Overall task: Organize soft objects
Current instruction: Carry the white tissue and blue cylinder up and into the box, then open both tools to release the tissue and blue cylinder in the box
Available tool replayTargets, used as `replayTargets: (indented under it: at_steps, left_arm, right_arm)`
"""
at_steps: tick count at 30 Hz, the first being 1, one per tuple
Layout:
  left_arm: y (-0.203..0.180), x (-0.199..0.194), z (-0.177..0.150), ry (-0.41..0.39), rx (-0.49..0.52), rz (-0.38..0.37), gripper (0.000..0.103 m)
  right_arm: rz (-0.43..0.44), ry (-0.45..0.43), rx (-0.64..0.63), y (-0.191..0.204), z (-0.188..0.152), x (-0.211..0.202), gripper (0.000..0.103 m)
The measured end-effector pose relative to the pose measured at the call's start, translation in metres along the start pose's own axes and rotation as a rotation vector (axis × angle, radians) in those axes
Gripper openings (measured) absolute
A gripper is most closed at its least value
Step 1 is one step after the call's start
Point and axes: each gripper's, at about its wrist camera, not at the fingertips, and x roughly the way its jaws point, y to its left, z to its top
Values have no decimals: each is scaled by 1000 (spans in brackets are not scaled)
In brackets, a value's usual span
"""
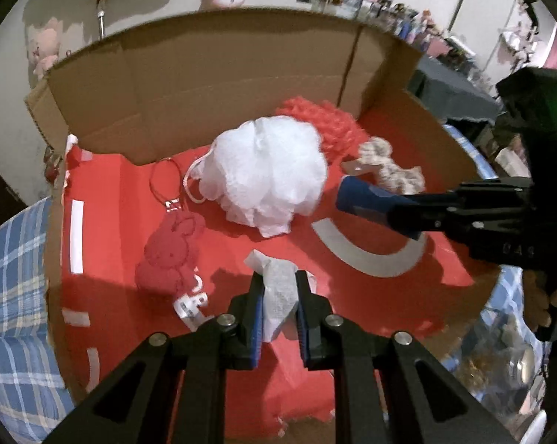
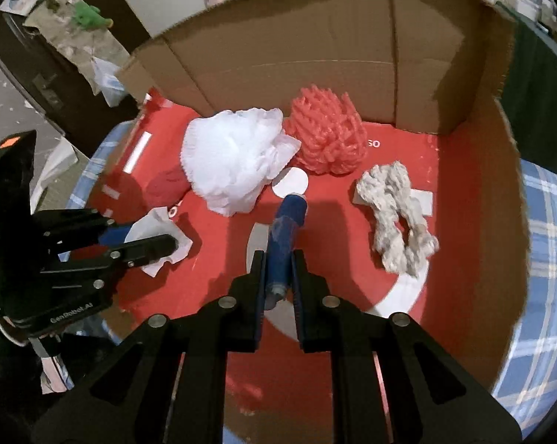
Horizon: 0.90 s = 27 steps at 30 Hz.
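My left gripper (image 1: 278,281) is shut on a crumpled white tissue (image 1: 278,296), held just above the red floor of the cardboard box (image 1: 204,85). It also shows in the right wrist view (image 2: 167,246), with the tissue (image 2: 156,229). My right gripper (image 2: 277,262) is shut on a blue soft roll (image 2: 284,233), also seen from the left (image 1: 363,198). In the box lie a white mesh bath puff (image 2: 234,155), a coral knobbly sponge (image 2: 326,137), a beige fluffy cloth (image 2: 393,218) and a red bunny washcloth (image 1: 171,251).
The box (image 2: 511,192) stands on a blue plaid cloth (image 2: 548,259), with tall cardboard walls at the back and right. A white tag (image 1: 189,301) lies by the bunny washcloth. Shelves and plush toys stand behind the box.
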Motion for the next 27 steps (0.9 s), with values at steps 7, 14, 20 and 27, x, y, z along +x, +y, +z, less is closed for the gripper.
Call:
replayTargets:
  at_steps: [7, 14, 20, 27]
  left_arm:
    - [10, 12, 13, 25, -22, 30, 16]
    - [14, 24, 11, 55, -25, 44, 16]
    - [18, 24, 9, 49, -30, 39, 22]
    - [18, 25, 9, 43, -29, 40, 33]
  right_arm:
    - [-66, 44, -32, 4, 18, 20, 14]
    - [-92, 57, -14, -1, 23, 25, 14]
    - [-109, 81, -3, -2, 24, 33, 14]
    - [-139, 93, -22, 6, 25, 44, 16]
